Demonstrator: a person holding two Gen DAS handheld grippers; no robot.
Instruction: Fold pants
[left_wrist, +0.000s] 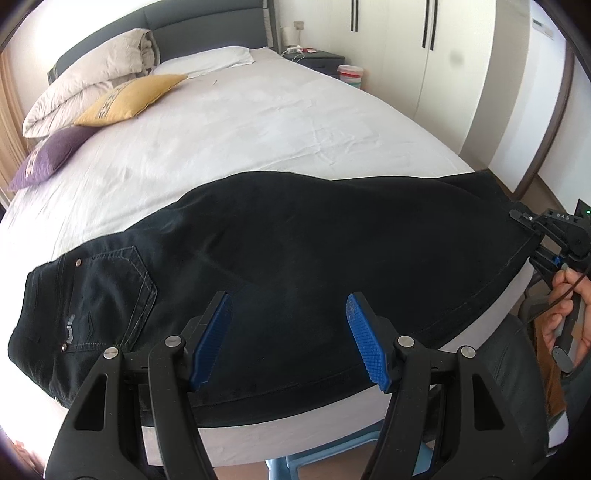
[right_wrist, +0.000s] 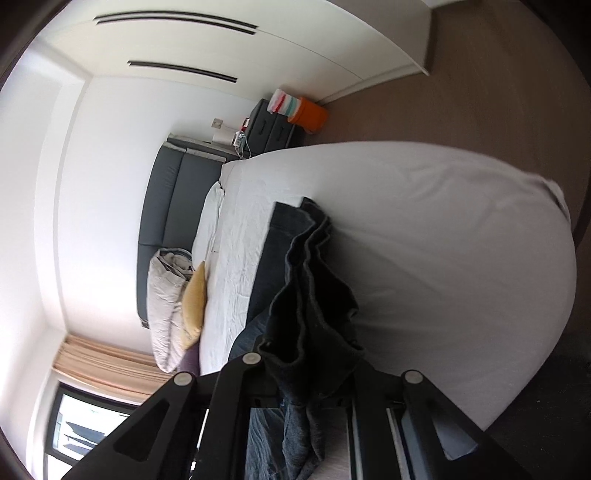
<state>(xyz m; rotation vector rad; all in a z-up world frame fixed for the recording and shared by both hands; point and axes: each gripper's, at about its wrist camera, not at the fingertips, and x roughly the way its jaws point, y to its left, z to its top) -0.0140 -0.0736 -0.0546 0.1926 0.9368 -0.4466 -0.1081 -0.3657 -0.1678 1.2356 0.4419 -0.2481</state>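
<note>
Where pants (right_wrist: 314, 295) bunch, right tool (right_wrist: 314, 373) fingertips hidden

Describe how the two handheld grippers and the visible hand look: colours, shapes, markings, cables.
The left gripper has black scissor-like plastic arms with triangular cut-outs, silver round rivets and blue ribbed finger pads. The right gripper is built the same in black, with a blue pad visible, white "DAS" lettering, a small green light and a thin black cable. The right hand is bare, no sleeve showing.
</note>
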